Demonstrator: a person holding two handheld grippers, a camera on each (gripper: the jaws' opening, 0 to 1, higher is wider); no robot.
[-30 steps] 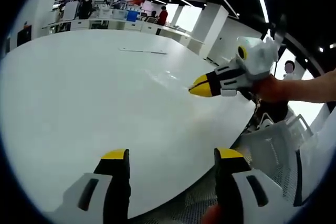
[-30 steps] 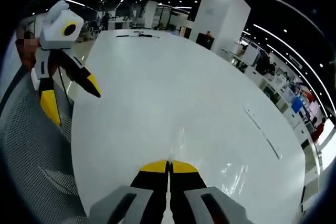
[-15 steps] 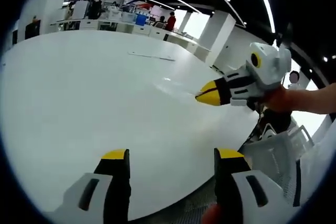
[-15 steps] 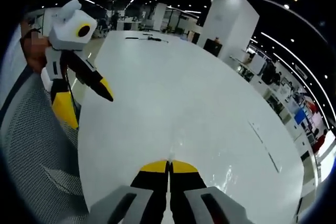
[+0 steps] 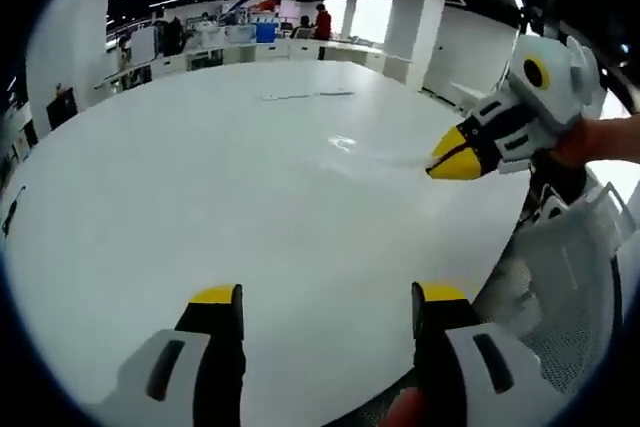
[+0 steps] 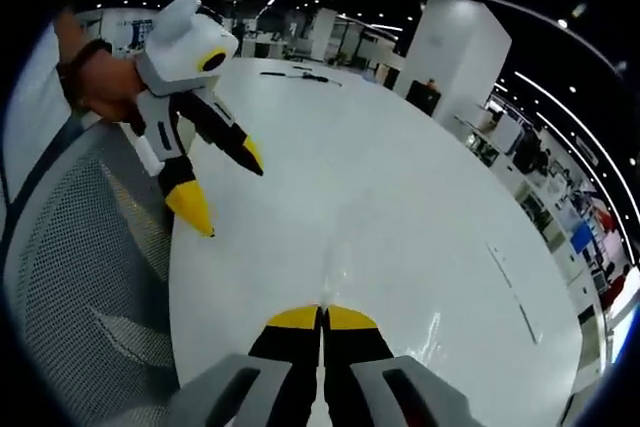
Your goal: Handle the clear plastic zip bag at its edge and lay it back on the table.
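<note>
The clear plastic zip bag [image 5: 375, 152] is a faint glossy sheet low over the white table [image 5: 200, 187], running left from the tips of my right gripper [image 5: 447, 166]. That gripper is shut, and the bag's edge appears pinched in it. In the right gripper view the shut yellow tips [image 6: 322, 314] sit at the bottom with a thin crease of the bag [image 6: 333, 265] rising from them. My left gripper [image 5: 328, 297] is open with nothing between its jaws. It also appears in the right gripper view, open, as the left gripper [image 6: 228, 195] at the table's near edge.
A grey mesh chair [image 6: 80, 277] stands at the table's edge, and the same chair [image 5: 570, 287] shows beside the right gripper. Thin dark items [image 5: 305, 95] lie far across the table. A person's hand [image 5: 605, 142] holds the right gripper. Desks and pillars stand beyond.
Both cameras have shifted. The left gripper has come closer to the right gripper and over the table's edge. The right gripper stays shut; the left stays open.
</note>
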